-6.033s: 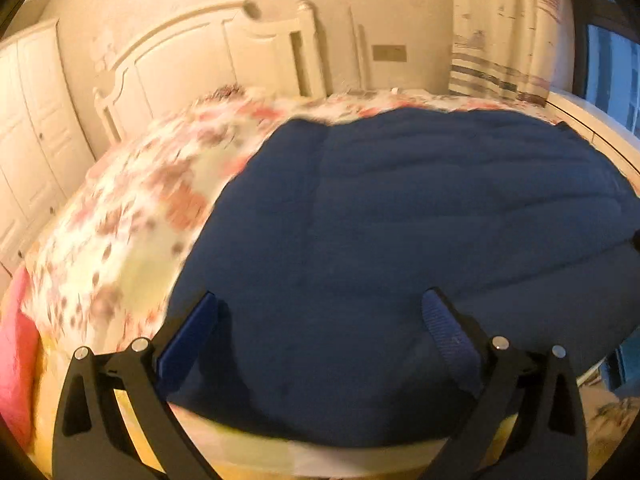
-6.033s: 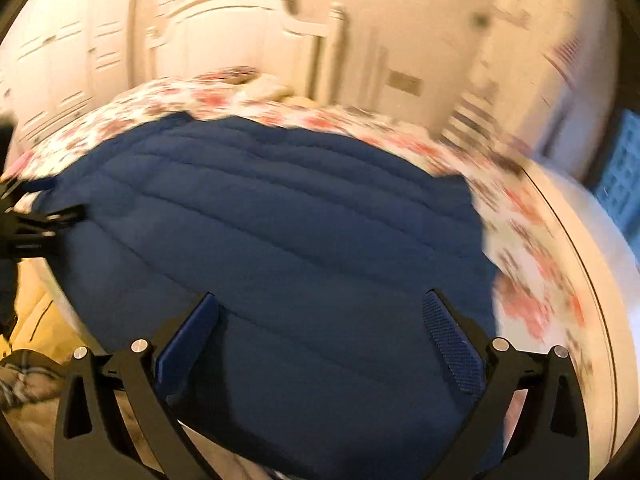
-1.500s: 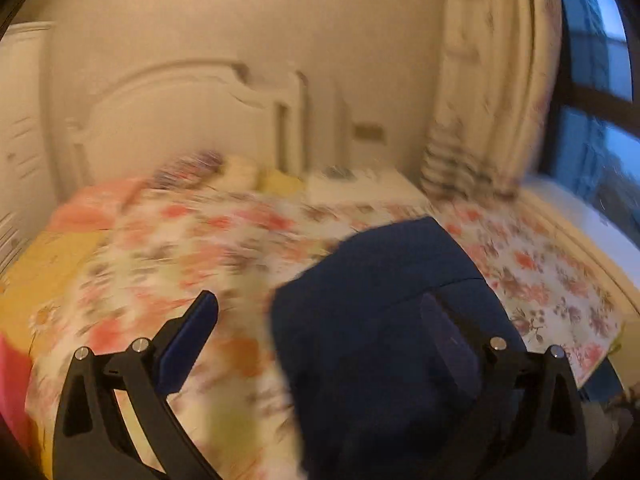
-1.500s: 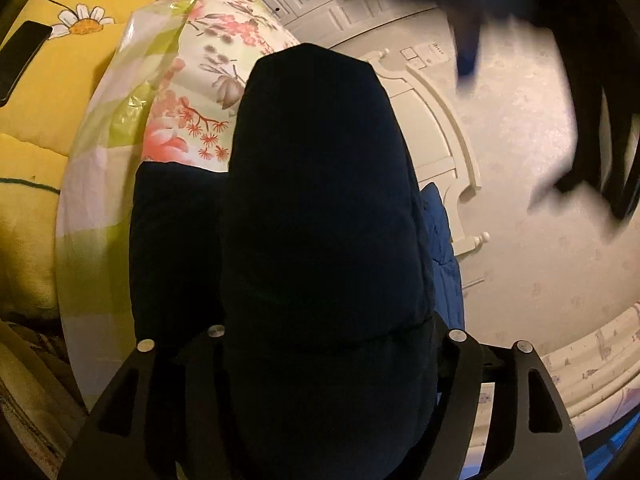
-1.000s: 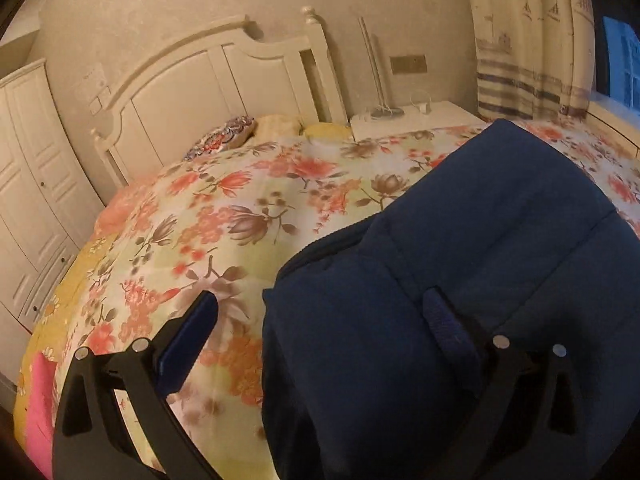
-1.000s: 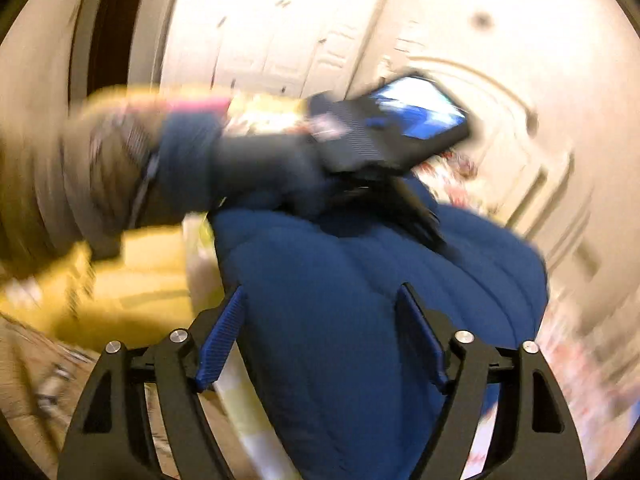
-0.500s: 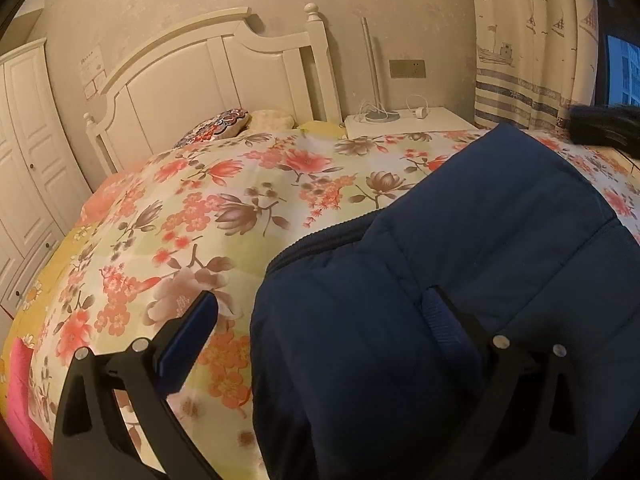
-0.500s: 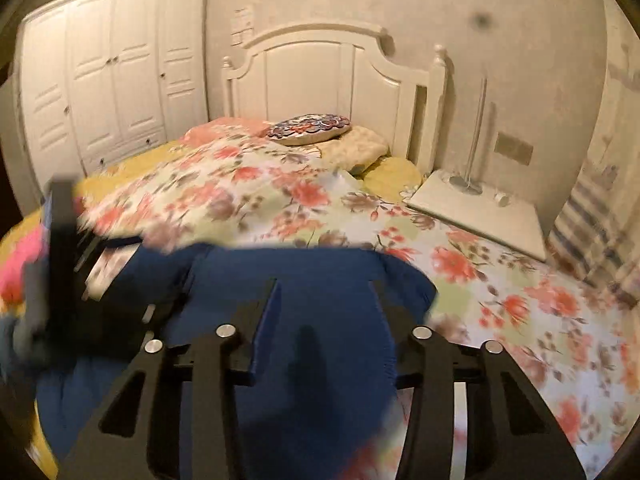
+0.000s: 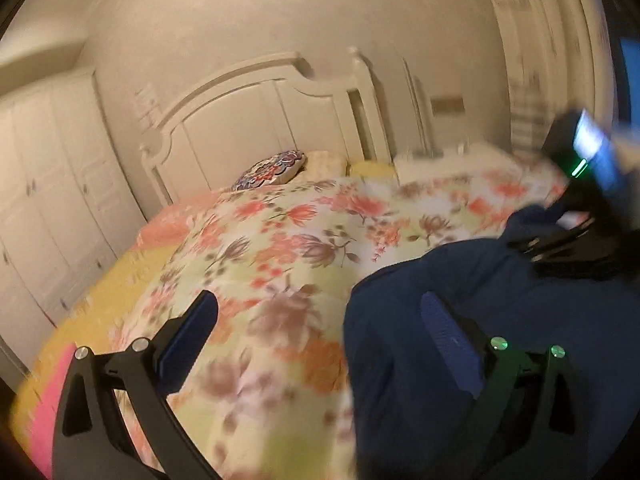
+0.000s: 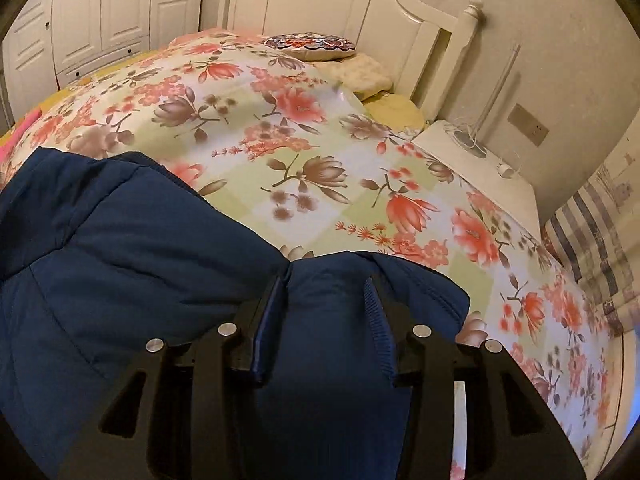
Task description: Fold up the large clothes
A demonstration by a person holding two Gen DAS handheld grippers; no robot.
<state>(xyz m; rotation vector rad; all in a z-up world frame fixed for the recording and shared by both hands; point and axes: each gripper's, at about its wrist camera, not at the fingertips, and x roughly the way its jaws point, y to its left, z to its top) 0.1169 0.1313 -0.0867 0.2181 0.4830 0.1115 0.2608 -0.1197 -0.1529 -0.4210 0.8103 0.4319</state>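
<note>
A dark blue quilted coat point(image 10: 132, 248) lies bunched on the floral bedspread point(image 10: 280, 152) near the bed's foot. My right gripper point(image 10: 326, 312) is shut on a thick fold of the coat at its far right corner. In the left wrist view the coat point(image 9: 500, 320) fills the lower right. My left gripper point(image 9: 320, 320) is open and empty above the bedspread point(image 9: 280, 264), its right finger point(image 9: 448, 336) over the coat's left edge. The right gripper's body point(image 9: 580, 216) shows at the right, on the coat.
A white headboard point(image 10: 360, 12) and pillows point(image 10: 312, 44) stand at the far end. A white nightstand point(image 10: 480, 164) with a lamp is beside the bed on the right. White wardrobes point(image 10: 100, 12) line the left wall. A striped curtain point(image 10: 592, 232) hangs at the right.
My right gripper has come down and closed on the coat's far corner. My left gripper has pulled back and up, staying open; its view is blurred by motion.
</note>
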